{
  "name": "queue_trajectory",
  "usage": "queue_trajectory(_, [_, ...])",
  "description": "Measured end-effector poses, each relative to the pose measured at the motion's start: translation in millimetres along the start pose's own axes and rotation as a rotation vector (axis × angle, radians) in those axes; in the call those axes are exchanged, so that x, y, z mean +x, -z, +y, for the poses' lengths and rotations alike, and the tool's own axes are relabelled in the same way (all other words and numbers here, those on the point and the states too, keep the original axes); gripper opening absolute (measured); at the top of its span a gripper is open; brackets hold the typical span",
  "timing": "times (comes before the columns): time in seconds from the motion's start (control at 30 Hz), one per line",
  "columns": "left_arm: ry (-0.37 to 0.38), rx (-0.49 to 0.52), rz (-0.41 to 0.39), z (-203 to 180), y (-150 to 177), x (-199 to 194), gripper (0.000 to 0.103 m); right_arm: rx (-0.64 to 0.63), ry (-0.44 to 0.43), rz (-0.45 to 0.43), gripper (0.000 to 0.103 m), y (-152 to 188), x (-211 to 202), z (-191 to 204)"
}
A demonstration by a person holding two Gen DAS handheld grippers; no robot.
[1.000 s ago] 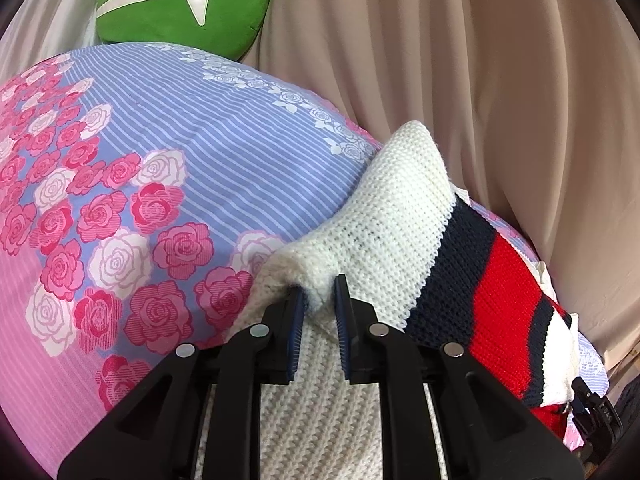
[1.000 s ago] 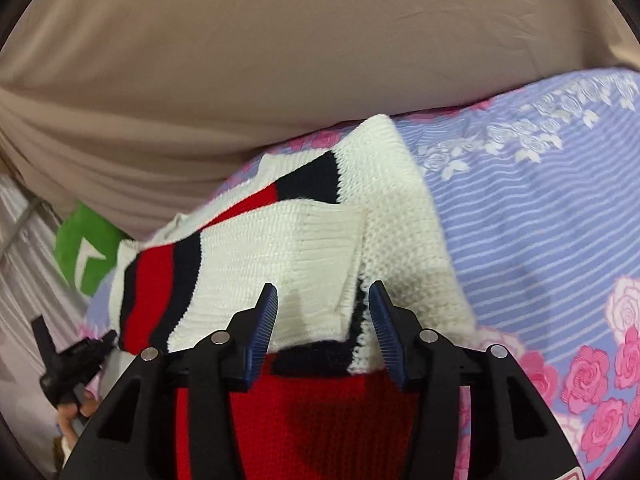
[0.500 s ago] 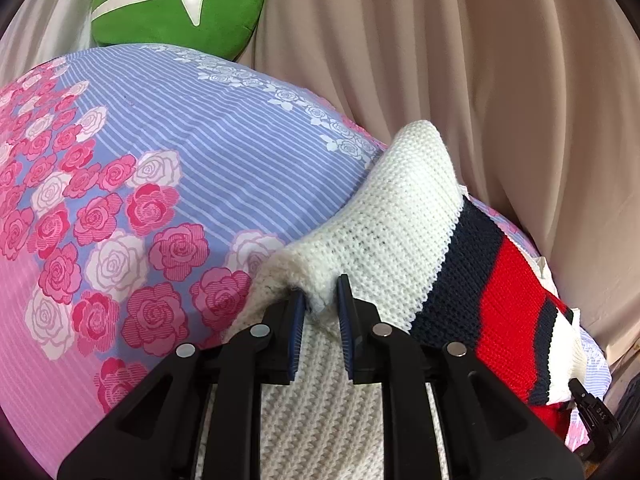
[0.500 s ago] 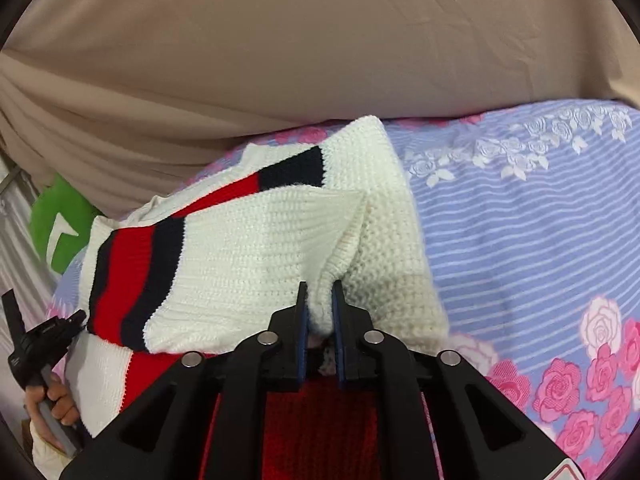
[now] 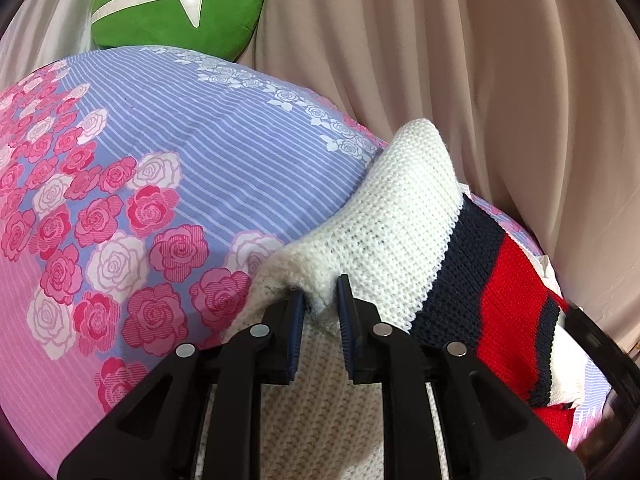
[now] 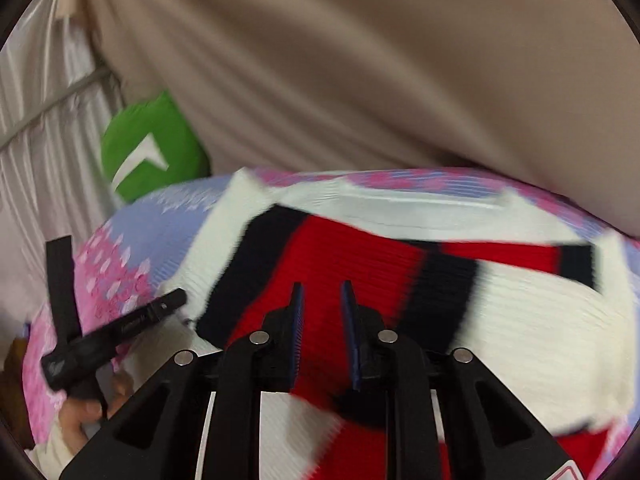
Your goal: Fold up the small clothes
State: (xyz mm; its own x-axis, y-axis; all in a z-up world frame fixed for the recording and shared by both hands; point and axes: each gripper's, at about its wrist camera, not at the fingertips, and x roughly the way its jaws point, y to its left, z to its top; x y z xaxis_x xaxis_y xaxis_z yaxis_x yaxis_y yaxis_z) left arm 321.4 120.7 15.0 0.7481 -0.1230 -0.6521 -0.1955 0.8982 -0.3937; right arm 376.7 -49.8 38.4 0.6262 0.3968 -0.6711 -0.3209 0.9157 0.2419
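One striped knit sweater on a floral bed, two claws at work on it.

The sweater — white with navy and red bands — lies on the rose-print bedsheet, partly folded, one green cushion behind it against the beige curtain. The left claw is nearly closed, its two blue pads pinching a bunched white fold of the knit. The right claw hovers over the red band of the sweater, its fingers narrowly parted with nothing seen between them — that view is motion-blurred.
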Motion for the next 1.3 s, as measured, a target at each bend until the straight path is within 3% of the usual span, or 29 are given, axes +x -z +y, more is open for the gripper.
queue_trajectory(0.2, [-0.002, 0.001, -0.001, 1.1, 0.8, -0.5, 0.017, -0.064, -0.013, 0.090, 0.014, -33.4, 72.2, 45.5])
queue_trajectory(0.5, [0.000, 0.001, 0.000, 2.9, 0.3, 1.0, 0.017, -0.026, 0.013, 0.109, 0.009, -61.7, 123.0, 39.7])
queue_trajectory(0.63, [0.014, -0.009, 0.004, 7.4, -1.8, 1.5, 0.017, 0.041, -0.082, 0.033, 0.010, -54.0, 71.2, 22.1])
queue_trajectory(0.7, [0.016, -0.009, 0.005, 9.2, -3.4, 2.0, 0.017, 0.057, -0.070, -0.031, 0.012, -34.9, 26.6, -4.7])
queue_trajectory(0.8, [0.012, -0.003, 0.006, 10.4, -5.1, 3.1, 0.017, 0.116, 0.085, -0.077, 0.020, -0.3, -28.7, -64.4])
queue_trajectory(0.87, [0.011, -0.001, 0.005, 10.1, -5.4, 3.9, 0.017, 0.180, 0.226, -0.108, 0.035, 27.8, -66.8, -108.4])
queue_trajectory(0.93, [0.005, 0.005, 0.004, 8.1, -4.8, 4.7, 0.017, 0.282, 0.284, -0.130, 0.054, 55.8, -98.9, -150.9])
queue_trajectory(1.07, [-0.008, 0.022, 0.002, 4.7, -5.1, 6.5, 0.017, 0.402, 0.240, -0.079, 0.056, 82.1, -106.7, -196.3])
queue_trajectory(1.17, [-0.001, 0.018, 0.003, 4.2, -5.4, 7.3, 0.017, 0.392, 0.215, -0.071, 0.056, 83.5, -96.1, -198.6])
queue_trajectory(1.2, [-0.001, 0.019, 0.004, 4.2, -5.7, 7.6, 0.017, 0.371, 0.230, -0.062, 0.050, 81.7, -93.5, -196.1])
queue_trajectory(1.23, [-0.002, 0.019, 0.003, 4.2, -5.7, 7.5, 0.017, 0.351, 0.239, -0.054, 0.032, 79.4, -90.9, -193.2])
queue_trajectory(1.3, [0.000, 0.020, 0.003, 4.4, -6.1, 7.9, 0.017, 0.334, 0.215, -0.063, 0.009, 76.4, -90.9, -186.0])
